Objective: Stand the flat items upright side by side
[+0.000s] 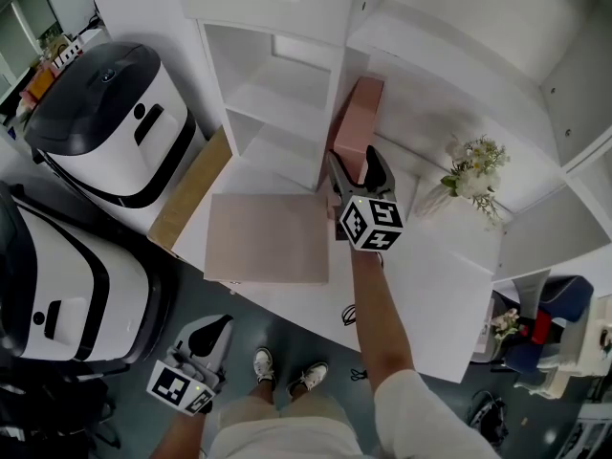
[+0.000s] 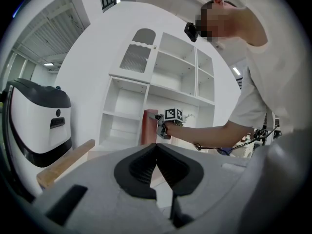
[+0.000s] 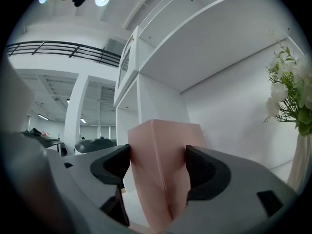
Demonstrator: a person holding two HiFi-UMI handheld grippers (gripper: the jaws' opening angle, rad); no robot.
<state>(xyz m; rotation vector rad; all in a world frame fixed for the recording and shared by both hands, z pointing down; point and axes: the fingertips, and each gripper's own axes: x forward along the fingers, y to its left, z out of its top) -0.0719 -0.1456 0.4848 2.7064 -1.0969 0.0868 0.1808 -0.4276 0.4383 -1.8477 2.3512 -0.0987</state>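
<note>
Pink box upright by shelf unit, squeezed by right gripper jaws; other box flat; left gripper jaws closed.

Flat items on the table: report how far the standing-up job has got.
Done: nothing stands released yet. In hand: the right claw is shut on one pink slab, held upright beside the shelf unit. Left: the pink panel lies flat on the table, and a wooden board lies at its left edge. The left claw is shut, empty, off the table.
</note>
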